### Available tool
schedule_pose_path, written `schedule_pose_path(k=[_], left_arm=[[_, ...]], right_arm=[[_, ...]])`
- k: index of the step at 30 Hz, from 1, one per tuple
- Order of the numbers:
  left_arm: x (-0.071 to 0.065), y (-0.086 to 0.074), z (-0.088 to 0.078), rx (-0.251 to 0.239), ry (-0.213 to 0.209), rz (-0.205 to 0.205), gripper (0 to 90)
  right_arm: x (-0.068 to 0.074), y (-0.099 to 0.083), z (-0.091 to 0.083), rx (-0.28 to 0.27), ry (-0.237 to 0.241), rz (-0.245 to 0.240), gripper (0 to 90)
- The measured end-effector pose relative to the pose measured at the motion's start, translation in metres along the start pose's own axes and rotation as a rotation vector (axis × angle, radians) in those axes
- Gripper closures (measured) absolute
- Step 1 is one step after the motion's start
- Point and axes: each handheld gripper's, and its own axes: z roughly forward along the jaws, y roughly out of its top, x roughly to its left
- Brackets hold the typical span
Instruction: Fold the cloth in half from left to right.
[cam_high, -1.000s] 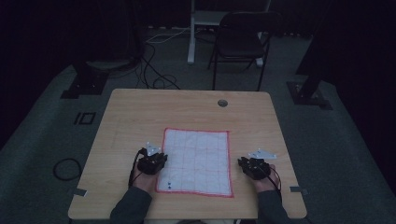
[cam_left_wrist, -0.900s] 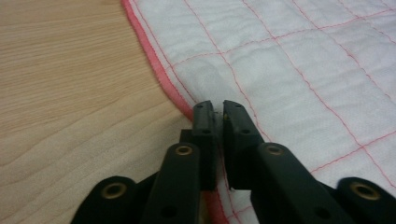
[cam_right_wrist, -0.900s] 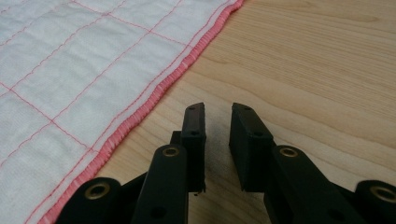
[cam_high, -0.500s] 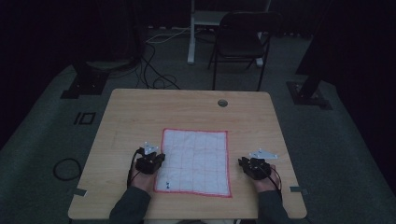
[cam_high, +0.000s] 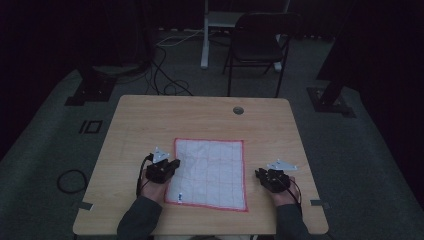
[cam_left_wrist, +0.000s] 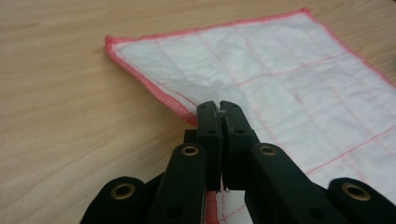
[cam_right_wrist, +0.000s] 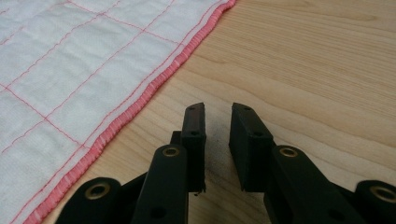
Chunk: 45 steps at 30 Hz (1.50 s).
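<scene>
The white square cloth with pink grid lines and a pink hem (cam_high: 210, 172) is lying flat near the front of the pale wooden table (cam_high: 150, 120). The left gripper (cam_left_wrist: 219, 108) is pinching its left edge, jaws having just been closing on the fabric. The right gripper (cam_right_wrist: 217, 119), jaws apart and empty, is waiting on bare wood just right of the right hem.

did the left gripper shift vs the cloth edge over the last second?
Barely. In the high view the left gripper stays at the cloth left edge; its fingers have just been closing and now pinch that hem.
</scene>
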Motion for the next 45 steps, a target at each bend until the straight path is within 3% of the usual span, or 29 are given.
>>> schedule_pose_path(k=[18, 33, 45], left_arm=[[-0.024, 0.030, 0.000, -0.045, -0.062, 0.064, 88.5], [-0.037, 0.045, 0.004, -0.069, -0.101, 0.080, 88.5], [-0.056, 0.056, 0.016, -0.069, -0.138, 0.104, 88.5]], right_arm=[[-0.001, 0.000, 0.000, 0.000, 0.007, 0.006, 76.2], [0.000, 0.000, 0.000, 0.000, 0.007, 0.004, 76.0], [0.000, 0.000, 0.000, 0.000, 0.007, 0.005, 75.9]])
